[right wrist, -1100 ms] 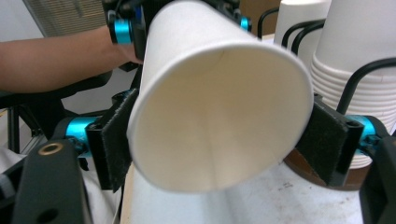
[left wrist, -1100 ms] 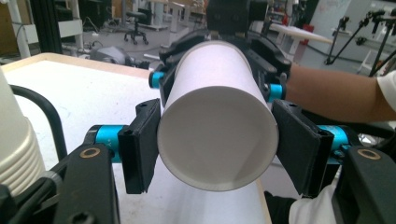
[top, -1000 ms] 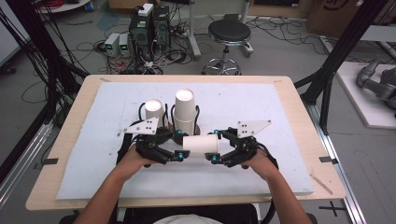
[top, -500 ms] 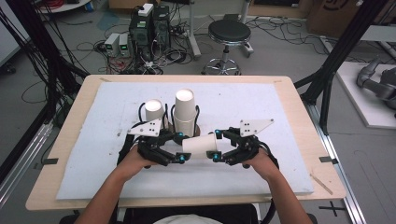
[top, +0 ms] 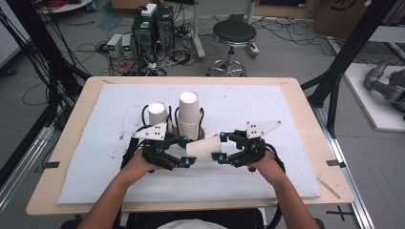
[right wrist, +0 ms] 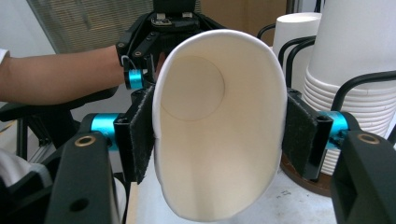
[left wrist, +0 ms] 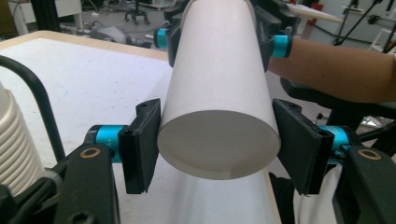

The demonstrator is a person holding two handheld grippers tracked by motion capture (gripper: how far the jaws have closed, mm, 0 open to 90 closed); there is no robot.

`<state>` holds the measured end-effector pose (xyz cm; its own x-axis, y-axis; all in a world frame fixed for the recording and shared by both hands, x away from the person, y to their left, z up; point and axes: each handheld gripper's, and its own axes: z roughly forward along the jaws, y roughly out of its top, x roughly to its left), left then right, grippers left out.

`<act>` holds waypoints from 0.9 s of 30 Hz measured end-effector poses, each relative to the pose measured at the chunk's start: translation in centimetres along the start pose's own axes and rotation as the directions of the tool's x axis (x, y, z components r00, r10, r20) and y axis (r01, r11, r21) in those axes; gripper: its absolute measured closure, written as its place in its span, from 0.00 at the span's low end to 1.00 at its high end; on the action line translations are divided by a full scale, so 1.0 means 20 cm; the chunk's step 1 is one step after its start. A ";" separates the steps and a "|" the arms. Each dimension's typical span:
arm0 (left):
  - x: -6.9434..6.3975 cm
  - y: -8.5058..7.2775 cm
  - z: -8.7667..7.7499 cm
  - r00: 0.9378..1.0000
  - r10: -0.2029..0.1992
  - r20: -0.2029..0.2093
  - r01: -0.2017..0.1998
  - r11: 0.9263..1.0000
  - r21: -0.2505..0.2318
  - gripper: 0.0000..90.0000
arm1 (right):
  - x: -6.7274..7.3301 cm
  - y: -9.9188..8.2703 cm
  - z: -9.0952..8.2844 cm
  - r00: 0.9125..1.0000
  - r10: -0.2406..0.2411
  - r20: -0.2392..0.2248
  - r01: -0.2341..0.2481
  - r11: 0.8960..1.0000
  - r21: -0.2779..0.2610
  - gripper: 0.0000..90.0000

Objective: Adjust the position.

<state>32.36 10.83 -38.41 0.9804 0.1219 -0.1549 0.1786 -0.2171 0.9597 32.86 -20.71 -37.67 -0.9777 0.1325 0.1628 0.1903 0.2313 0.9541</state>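
- White paper cup (top: 204, 147) lies on its side in the air between your two grippers, just above the counter (top: 286, 109) and in front of the two stacks of cups (top: 189, 114) in their wire holders.
- Your left gripper (top: 184, 151) pinches the cup's narrow base end; in the left gripper view the pads (left wrist: 144, 144) sit against the cup (left wrist: 219, 93), and its jaws have just been easing apart slightly with the cup between them.
- Your right gripper (top: 221, 148) pinches the mouth end; the right gripper view shows the rim (right wrist: 219, 126) squeezed into an oval between the pads (right wrist: 299, 133), and these jaws have just been closing further on it.
- Risk, as it looks from here: more squeeze from the right could crease or fold the thin rim, and a loosening left grip could let the base slip and the cup swing or drop.
- Against the frame a second earlier, the cup's mouth end sits a touch higher, so the cup tilts; both hands hold about the same place.
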 end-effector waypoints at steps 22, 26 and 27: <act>-0.01 0.00 0.01 0.999 0.050 0.014 -0.050 0.999 0.015 0.40 | 0.01 0.01 0.00 0.999 0.041 0.002 -0.041 0.997 -0.060 0.25; -0.01 0.01 0.00 0.999 0.045 0.009 -0.045 0.999 -0.005 0.41 | 0.02 0.01 0.00 0.998 0.054 0.013 -0.052 0.995 -0.084 0.23; -0.01 0.01 0.00 0.999 0.045 0.007 -0.045 0.999 -0.013 0.41 | 0.02 0.01 0.00 0.998 0.061 0.019 -0.059 0.994 -0.095 0.23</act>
<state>32.14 10.83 -38.23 0.9880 0.1048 -0.1131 0.1331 -0.2098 0.9686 32.56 -20.60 -37.33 -0.9625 0.1644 0.2158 0.2380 0.1306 0.9624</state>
